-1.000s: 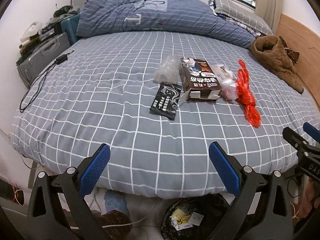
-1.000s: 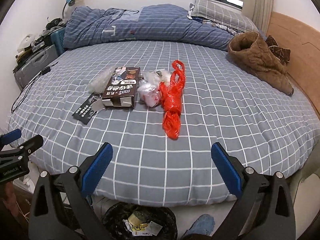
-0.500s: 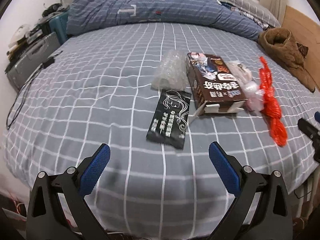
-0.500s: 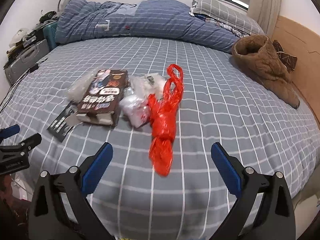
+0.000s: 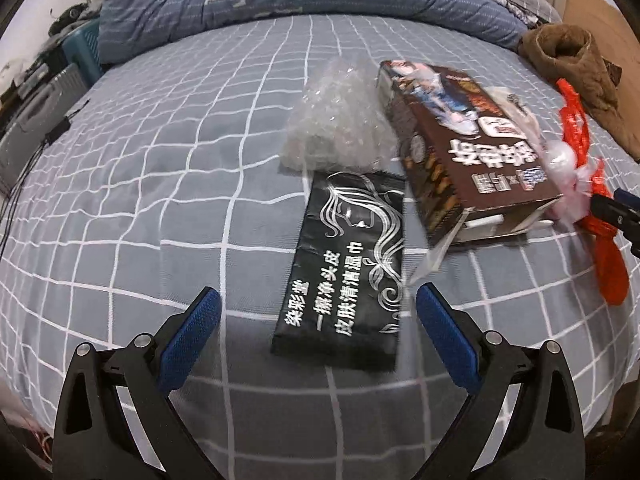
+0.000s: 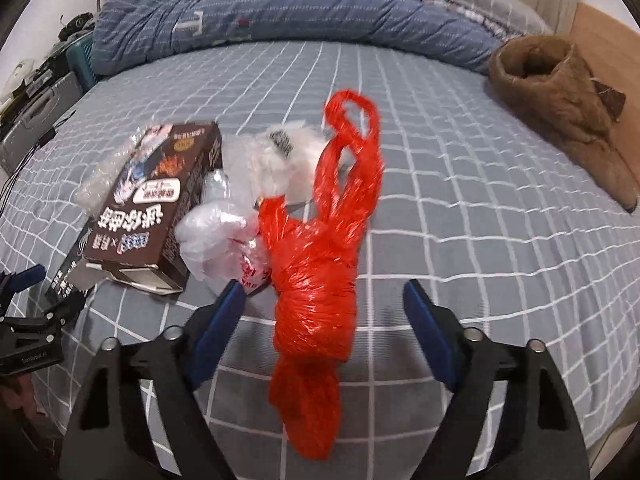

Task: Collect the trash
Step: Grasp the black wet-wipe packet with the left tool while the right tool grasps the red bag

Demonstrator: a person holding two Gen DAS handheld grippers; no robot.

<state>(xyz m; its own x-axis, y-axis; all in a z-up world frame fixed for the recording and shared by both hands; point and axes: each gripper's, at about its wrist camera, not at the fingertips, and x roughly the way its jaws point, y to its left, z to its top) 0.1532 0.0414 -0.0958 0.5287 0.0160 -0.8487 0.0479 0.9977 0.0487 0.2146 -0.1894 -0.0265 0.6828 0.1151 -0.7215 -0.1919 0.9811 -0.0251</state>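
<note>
Trash lies on a grey checked bed. In the left wrist view a flat black sachet [image 5: 348,268] lies between the wide-apart fingers of my left gripper [image 5: 318,316], which is open; the pads do not touch it. Beyond it sit a clear bubble-wrap wad [image 5: 340,120] and a brown carton [image 5: 468,152]. In the right wrist view a twisted red plastic bag [image 6: 324,264] runs between the fingers of my right gripper [image 6: 324,300]. Its jaws are closing, with gaps still on both sides of the bag. White plastic bags [image 6: 224,236] and the carton [image 6: 156,200] lie to its left.
A brown fleece garment [image 6: 560,100] lies at the bed's right side by a wooden headboard. A blue striped duvet [image 6: 280,4] is heaped at the far end. A suitcase [image 5: 36,120] and clutter stand off the left edge. The left gripper's tip [image 6: 36,312] shows in the right view.
Both grippers have come forward and down over the bed; the bin at its foot has left view. The sachet and red bag now lie between the fingers. The right jaws have narrowed.
</note>
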